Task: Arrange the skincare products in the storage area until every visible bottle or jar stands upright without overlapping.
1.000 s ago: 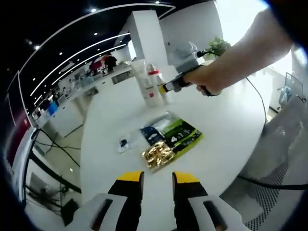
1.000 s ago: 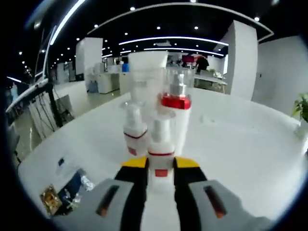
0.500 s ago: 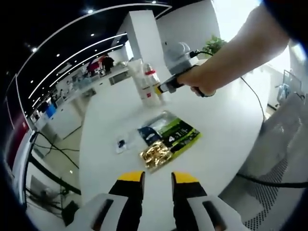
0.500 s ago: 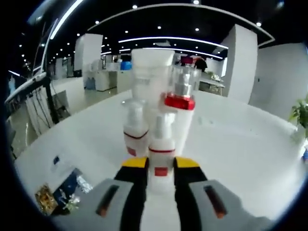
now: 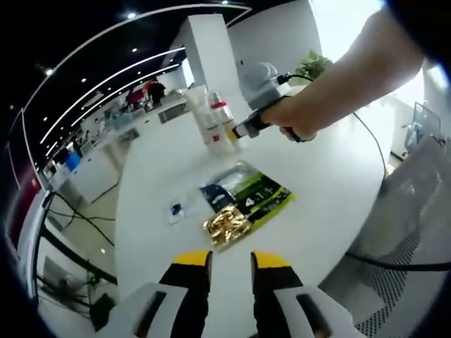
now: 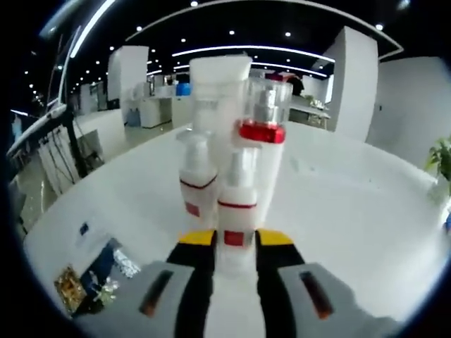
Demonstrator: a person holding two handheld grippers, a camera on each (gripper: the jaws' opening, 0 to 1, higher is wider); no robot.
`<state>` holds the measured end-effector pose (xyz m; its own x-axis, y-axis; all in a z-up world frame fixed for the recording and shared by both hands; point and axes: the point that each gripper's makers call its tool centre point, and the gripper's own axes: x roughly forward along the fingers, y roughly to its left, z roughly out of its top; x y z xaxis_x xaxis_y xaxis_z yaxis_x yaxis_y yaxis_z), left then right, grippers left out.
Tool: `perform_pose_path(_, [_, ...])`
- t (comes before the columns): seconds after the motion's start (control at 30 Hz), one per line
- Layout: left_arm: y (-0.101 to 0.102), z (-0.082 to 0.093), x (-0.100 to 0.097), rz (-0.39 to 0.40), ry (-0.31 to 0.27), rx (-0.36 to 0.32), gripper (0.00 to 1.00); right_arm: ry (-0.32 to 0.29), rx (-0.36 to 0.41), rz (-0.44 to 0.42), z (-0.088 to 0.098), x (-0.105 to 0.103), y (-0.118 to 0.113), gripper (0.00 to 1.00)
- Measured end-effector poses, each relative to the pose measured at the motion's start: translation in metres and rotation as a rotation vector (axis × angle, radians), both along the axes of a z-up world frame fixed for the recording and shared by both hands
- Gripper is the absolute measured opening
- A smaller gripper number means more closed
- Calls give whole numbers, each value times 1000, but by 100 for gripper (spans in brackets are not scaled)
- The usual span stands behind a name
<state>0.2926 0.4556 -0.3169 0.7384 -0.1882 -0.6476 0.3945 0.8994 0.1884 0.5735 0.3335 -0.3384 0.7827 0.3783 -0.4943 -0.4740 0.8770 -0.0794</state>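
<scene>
Holding a small pump bottle [image 6: 237,211] upright between my right gripper [image 6: 235,243] jaws, I set it near the upright tube [image 6: 218,105] and red-collared bottle [image 6: 262,141]; left gripper [image 5: 232,262] is apart, idle; sachets [image 5: 243,204] lie near; releasing is left.

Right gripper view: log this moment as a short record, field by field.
held item: small pump bottle, upright between the right gripper jaws
behind it: second pump bottle, red-collared bottle, tall white tube, all upright
surface: white table
left gripper: open, over table
loose items: sachets
</scene>
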Motion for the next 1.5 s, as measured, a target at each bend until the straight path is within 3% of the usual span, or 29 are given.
perform_pose_path(0.37, [0,0,0,1,4,0,23,-14,-19,42,-2,-5,2,20])
perform_pose_path(0.5, [1,-1,0,2,2,0,23,-49,2,56,-1,-13,-1,19])
perform_pose_path(0.87, [0,-2,-1,1,7,2,23,-69,86,49,-5,-30,-11,19])
perform_pose_path(1.27, [0,-1,-1,-2,9,2,23,34,107,42,-16,-45,-27,18])
perform_pose_path(1.4, [0,-1,-1,-1,9,3,23,69,73,52,-23,-54,-39,18])
perform_pose_path(1.5, [0,-1,-1,-1,9,2,23,61,60,73,-22,-60,-43,18])
